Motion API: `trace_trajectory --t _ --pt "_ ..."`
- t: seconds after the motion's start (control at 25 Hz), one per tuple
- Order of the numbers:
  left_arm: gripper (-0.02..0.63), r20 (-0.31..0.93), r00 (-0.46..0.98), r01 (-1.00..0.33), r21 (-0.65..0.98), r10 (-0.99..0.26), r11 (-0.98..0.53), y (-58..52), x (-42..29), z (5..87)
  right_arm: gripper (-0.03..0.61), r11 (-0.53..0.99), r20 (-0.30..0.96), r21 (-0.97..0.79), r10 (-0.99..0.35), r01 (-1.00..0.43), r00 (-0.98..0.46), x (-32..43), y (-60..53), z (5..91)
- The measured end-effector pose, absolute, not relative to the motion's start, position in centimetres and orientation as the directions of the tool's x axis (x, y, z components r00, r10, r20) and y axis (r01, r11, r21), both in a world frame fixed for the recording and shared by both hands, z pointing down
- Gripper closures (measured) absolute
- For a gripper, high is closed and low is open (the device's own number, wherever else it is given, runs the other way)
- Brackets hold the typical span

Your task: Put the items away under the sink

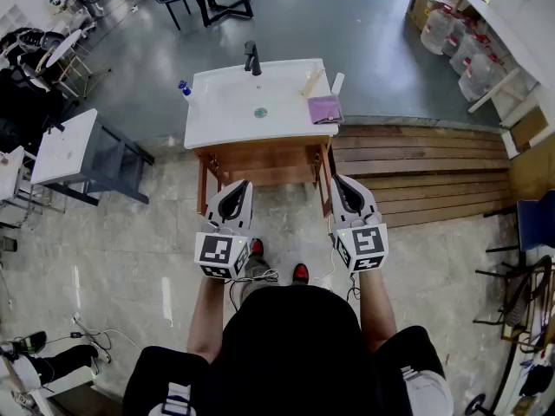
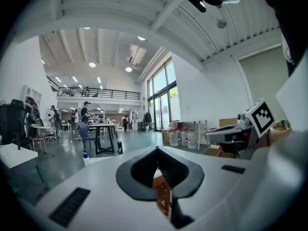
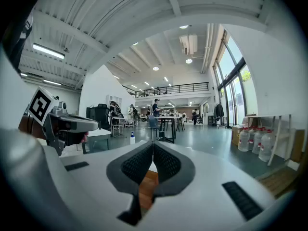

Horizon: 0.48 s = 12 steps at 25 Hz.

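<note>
A white sink top (image 1: 227, 120) on a wooden frame stands ahead of me, with a black faucet (image 1: 252, 58) at its back. On it lie a purple cloth (image 1: 324, 108), a wooden-handled brush (image 1: 311, 83) and a white tube (image 1: 337, 82). A blue-capped spray bottle (image 1: 185, 90) stands at its left edge. My left gripper (image 1: 237, 186) and right gripper (image 1: 339, 181) hover side by side in front of the frame. Both are shut with nothing between the jaws. The bottle (image 2: 86, 158) shows small in the left gripper view, and the bottle (image 3: 132, 138) also appears in the right gripper view.
A white table (image 1: 62, 148) stands to the left. A wooden plank platform (image 1: 416, 163) lies to the right of the sink, with water jugs (image 1: 460, 48) beyond it. A blue chair (image 1: 534, 222) is at the far right. Cables (image 1: 91, 341) trail on the floor.
</note>
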<state>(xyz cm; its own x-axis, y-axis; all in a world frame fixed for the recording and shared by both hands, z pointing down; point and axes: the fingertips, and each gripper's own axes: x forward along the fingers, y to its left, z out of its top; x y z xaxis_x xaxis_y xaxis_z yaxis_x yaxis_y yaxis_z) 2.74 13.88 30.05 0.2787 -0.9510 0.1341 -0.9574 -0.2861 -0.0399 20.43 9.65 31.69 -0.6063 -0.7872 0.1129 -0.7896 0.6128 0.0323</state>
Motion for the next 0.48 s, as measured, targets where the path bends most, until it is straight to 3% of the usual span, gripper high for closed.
trace_trajectory --t 0.48 --pt "0.607 0.145 0.214 -0.975 -0.02 -0.966 -0.219 14.5 0.1 30.5 0.548 0.67 0.106 0.007 -0.739 -0.743 -0.665 17.3 9.5 32.0"
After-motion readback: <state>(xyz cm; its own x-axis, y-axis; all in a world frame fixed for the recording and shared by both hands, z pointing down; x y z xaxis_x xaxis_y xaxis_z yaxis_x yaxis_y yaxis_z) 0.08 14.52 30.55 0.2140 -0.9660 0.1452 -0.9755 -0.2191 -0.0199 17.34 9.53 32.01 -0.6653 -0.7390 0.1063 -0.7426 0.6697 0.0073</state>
